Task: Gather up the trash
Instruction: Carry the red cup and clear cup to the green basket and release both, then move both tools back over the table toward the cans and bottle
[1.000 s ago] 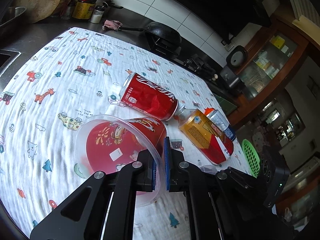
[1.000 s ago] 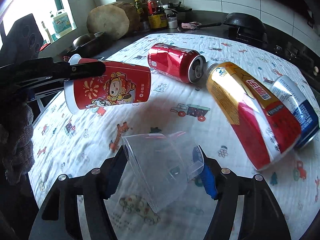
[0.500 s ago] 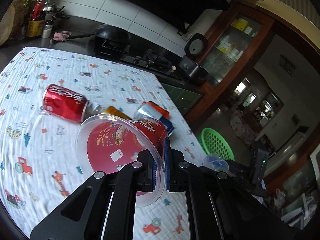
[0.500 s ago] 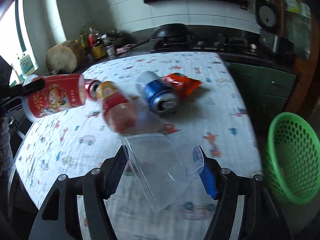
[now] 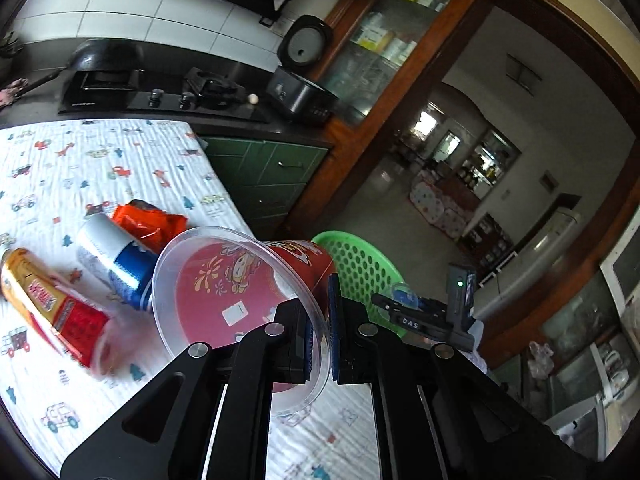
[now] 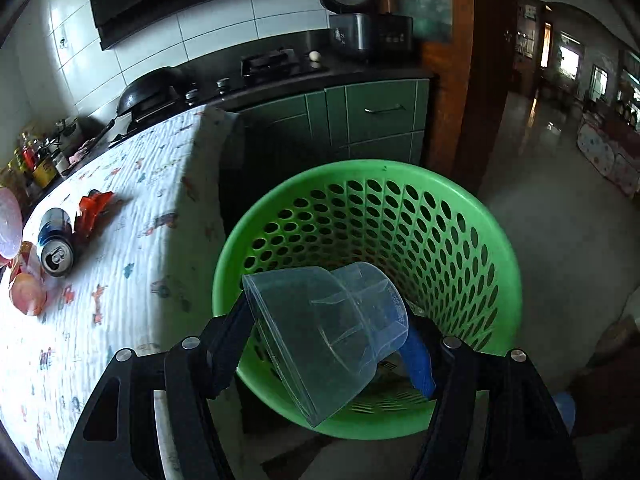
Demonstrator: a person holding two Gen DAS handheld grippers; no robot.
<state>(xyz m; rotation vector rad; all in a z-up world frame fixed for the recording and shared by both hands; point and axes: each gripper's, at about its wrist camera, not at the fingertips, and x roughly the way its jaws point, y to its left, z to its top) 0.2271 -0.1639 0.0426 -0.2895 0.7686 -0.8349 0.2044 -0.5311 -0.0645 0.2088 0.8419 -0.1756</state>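
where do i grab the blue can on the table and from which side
Grip the blue can across the middle of its round body, coming down from above. It lies on its side on the patterned cloth, so one finger goes on each long flank. The orange wrapper sits close on one side and the yellow-red can on the other, so the gaps look tight. Avoid the flat ends.

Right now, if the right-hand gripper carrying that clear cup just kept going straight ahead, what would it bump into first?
Probably the green basket: the right gripper points down into its open mouth, so the clear cup would likely meet its inside first.
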